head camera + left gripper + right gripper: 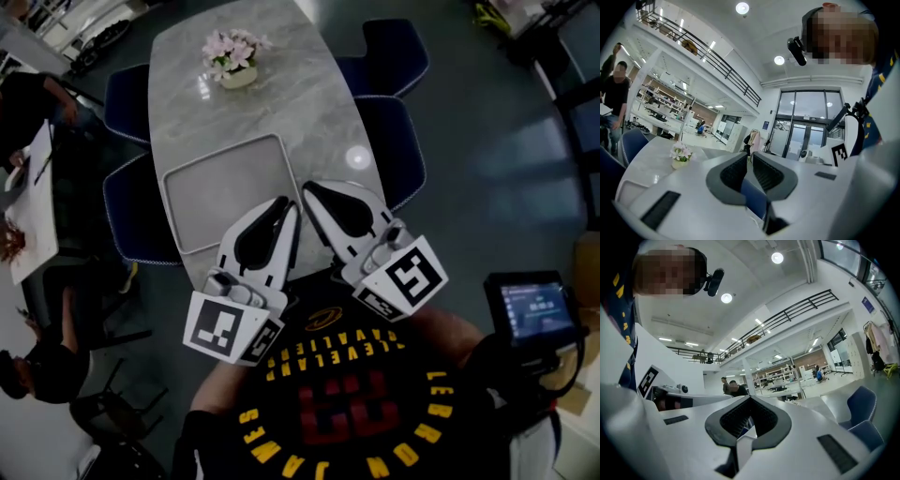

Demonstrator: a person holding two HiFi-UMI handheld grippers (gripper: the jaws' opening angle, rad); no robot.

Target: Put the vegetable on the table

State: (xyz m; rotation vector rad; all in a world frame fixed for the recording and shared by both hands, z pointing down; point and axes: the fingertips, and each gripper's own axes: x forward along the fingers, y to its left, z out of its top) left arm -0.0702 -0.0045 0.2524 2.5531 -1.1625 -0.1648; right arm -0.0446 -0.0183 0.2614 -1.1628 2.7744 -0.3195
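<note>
- Left gripper (284, 202): jaws closed to a slit, empty.
- Right gripper (310, 188): jaws closed, empty.
- Both tips are beside 1 grey tray (187, 178) on the tabletop (291, 103).
- Beyond: 1 flowerpot (236, 64), 4 blue chairs (394, 141).
- Vegetable: no view shows it.

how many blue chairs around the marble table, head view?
4. Left of the table: far-left chair, near-left chair. Right of it: far-right chair, near-right chair. Any at the table's near end would be out of sight.
</note>
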